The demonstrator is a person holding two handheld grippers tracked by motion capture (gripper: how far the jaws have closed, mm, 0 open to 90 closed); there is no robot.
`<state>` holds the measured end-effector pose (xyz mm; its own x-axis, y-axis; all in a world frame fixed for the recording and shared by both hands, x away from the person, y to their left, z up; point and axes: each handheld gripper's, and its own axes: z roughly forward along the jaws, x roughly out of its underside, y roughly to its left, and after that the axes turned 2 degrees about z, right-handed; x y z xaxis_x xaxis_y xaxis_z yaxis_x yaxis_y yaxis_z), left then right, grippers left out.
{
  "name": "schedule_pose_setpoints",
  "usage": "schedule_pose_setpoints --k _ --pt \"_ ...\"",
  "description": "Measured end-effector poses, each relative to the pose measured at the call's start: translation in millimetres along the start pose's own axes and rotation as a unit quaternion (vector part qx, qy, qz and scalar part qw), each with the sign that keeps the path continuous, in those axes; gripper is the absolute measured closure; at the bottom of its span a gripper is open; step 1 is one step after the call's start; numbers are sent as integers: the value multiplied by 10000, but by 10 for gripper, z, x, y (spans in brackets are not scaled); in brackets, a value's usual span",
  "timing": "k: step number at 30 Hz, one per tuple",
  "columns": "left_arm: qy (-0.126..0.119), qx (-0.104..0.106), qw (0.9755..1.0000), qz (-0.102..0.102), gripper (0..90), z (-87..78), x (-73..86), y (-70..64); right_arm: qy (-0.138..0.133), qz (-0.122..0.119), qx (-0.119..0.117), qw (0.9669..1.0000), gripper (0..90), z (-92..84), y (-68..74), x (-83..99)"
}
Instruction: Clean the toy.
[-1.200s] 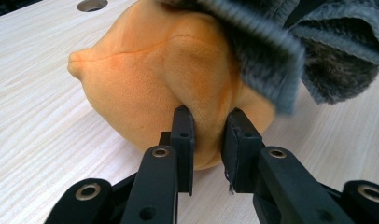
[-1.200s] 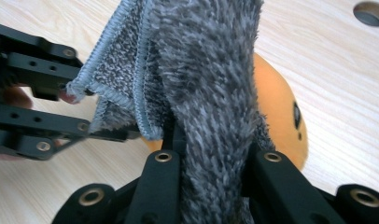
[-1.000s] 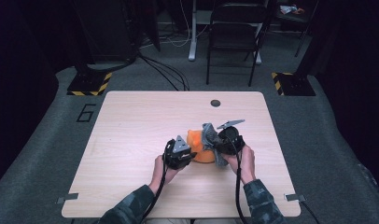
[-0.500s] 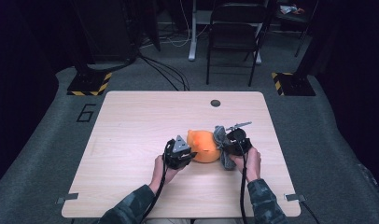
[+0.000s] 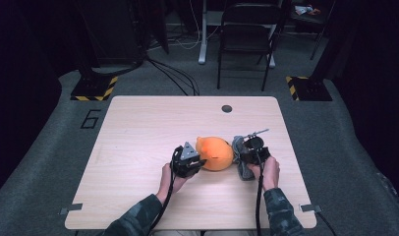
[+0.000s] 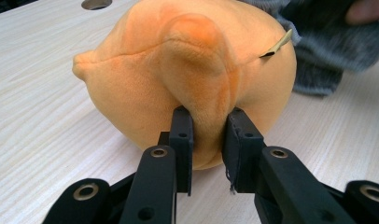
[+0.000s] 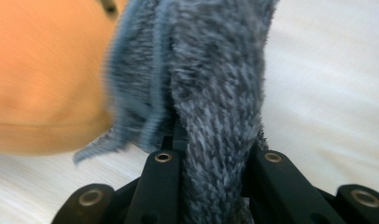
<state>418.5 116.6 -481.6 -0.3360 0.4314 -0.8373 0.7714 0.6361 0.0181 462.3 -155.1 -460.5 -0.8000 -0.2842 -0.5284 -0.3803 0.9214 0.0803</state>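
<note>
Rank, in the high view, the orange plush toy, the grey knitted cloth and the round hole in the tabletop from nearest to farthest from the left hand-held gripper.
1. Orange plush toy: right against the left hand-held gripper, pinched in its jaws.
2. Grey knitted cloth: beyond the toy, on its far side, held by the right hand-held gripper.
3. Round hole: near the table's far edge, clearly farthest.
</note>
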Motion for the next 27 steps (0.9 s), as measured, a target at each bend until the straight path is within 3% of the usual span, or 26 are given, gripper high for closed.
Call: schedule_pose_setpoints --k 3,5,8,10,14,16,17,18,21,24,27 --pt "-23 -35 10000 21 745 1 0 8 -403 10 -230 9989 774 -267 43 -93" --pt "-21 -42 10000 20 743 1 1 11 -562 -108 -460 9973 774 -373 124 -138" --pt "-6 -23 10000 24 734 2 4 12 -388 -395 -695 9960 775 -314 297 -162" --pt "13 -29 9999 163 678 -12 1 18 -324 -497 -480 9971 775 -209 377 -145" --pt "-2 -190 9980 608 504 -29 -6 -28 -409 -376 -506 9972 775 -184 317 -143" --pt "49 -370 9955 870 453 5 -1 -76 -430 -325 -529 9971 775 -173 285 -140" --pt "109 -483 9929 1084 436 42 11 -103 -460 -304 -532 9971 775 -167 278 -138" --pt "113 -508 9922 1132 431 64 24 -115 -502 -280 -551 9968 775 -160 273 -136" --pt "85 -617 9906 1217 569 109 61 -122 -528 -313 -592 9964 774 -150 277 -128" --pt "43 -614 9930 1012 736 108 64 -90 -573 -291 -592 9962 774 -157 286 -130" --pt "86 -559 9948 845 772 73 27 -74 -607 -322 -580 9959 774 -223 309 -151"
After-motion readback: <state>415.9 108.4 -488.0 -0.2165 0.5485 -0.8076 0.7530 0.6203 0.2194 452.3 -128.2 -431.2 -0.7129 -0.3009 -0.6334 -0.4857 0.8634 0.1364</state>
